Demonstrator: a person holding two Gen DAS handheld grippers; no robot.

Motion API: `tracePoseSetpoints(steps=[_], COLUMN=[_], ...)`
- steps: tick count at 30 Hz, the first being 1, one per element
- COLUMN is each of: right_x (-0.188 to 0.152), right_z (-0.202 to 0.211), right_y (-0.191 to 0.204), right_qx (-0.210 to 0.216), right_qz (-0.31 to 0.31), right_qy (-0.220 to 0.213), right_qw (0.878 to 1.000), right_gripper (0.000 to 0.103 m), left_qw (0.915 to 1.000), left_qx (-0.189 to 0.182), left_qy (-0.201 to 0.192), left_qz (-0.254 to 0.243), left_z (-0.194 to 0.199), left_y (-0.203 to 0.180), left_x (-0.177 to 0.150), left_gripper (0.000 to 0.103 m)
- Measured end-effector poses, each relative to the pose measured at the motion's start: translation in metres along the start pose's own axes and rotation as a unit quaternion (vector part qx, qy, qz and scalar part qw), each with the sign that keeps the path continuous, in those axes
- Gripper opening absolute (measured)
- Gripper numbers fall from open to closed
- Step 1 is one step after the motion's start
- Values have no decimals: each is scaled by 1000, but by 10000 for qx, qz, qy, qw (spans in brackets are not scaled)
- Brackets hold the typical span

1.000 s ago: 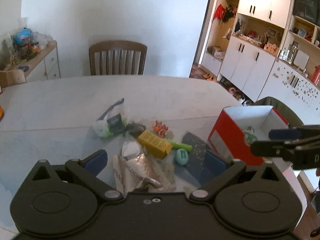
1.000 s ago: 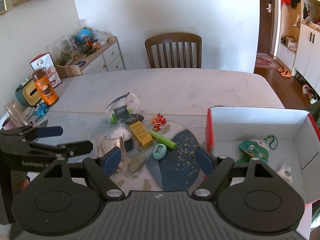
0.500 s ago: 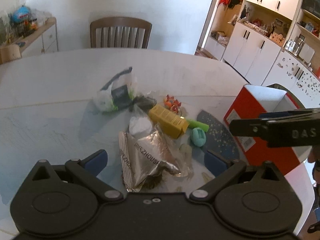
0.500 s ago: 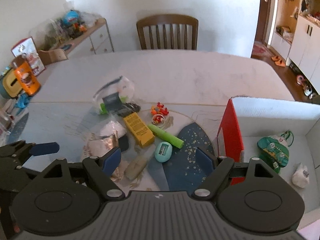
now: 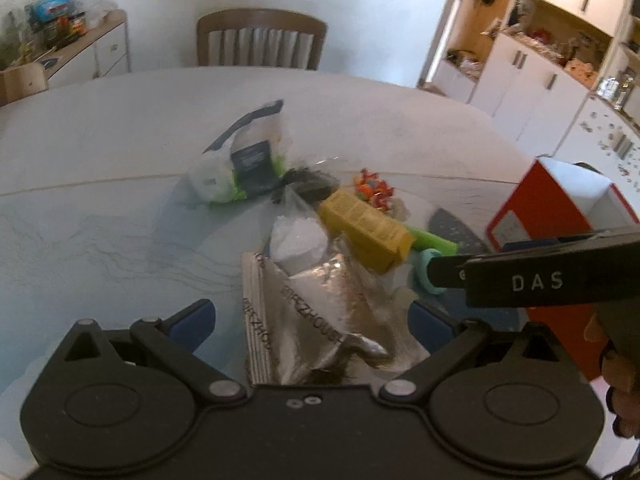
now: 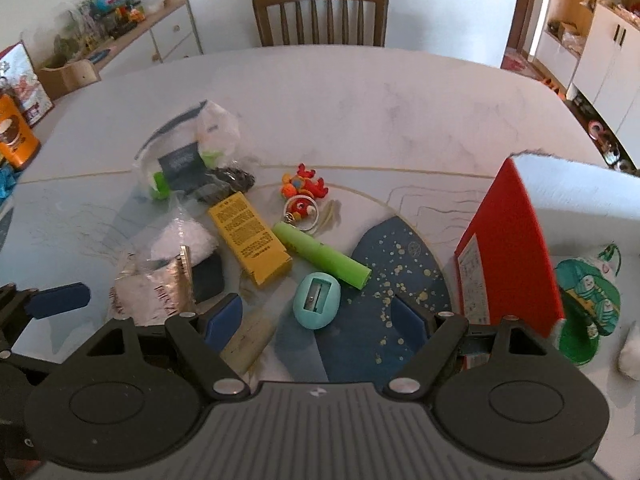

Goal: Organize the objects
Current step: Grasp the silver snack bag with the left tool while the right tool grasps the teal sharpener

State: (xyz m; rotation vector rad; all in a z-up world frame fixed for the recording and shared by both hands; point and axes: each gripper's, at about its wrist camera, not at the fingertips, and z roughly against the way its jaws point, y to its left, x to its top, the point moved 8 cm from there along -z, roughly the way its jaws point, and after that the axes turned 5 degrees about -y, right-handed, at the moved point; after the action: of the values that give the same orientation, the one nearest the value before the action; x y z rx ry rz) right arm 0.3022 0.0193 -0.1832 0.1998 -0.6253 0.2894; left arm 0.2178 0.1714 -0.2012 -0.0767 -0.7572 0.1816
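Right wrist view: my right gripper (image 6: 318, 314) hovers spread above the teal sharpener (image 6: 316, 300). My left gripper (image 5: 310, 322) hangs spread over the foil pouch (image 5: 316, 316).

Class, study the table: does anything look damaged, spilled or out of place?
Yes: the silver foil pouch lies crumpled and apparently torn open on the heap. Nothing looks spilled. Loose items clutter the table beside the red box.

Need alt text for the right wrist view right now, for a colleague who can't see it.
The open right claw hovers over a teal pencil sharpener lying on a dark blue mat on the table. Behind the sharpener lie a green tube, a yellow box and a red toy; a red-sided box stands at right.
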Motion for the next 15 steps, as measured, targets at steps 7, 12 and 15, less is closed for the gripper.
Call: tracePoseSetpoints(steps=[7,12,15], right_x=[-1,-1,-3], right_z=[-19,-27,-30], right_y=[0,-1,-1], right_qx=[1,45,55], right_qz=[-26,-161,-225], right_qy=[147,238,275], right_qw=[9999,9996,9994], right_gripper=[81,77,72], left_qw=[9996,9986,9980], left_qx=[44,-50,-52], left_qy=[167,292,348], left_qz=[244,430,520], left_z=[-15,-23,-25], left_y=[1,2,4], left_x=[-1,-2,-4], left_gripper=[98,86,80])
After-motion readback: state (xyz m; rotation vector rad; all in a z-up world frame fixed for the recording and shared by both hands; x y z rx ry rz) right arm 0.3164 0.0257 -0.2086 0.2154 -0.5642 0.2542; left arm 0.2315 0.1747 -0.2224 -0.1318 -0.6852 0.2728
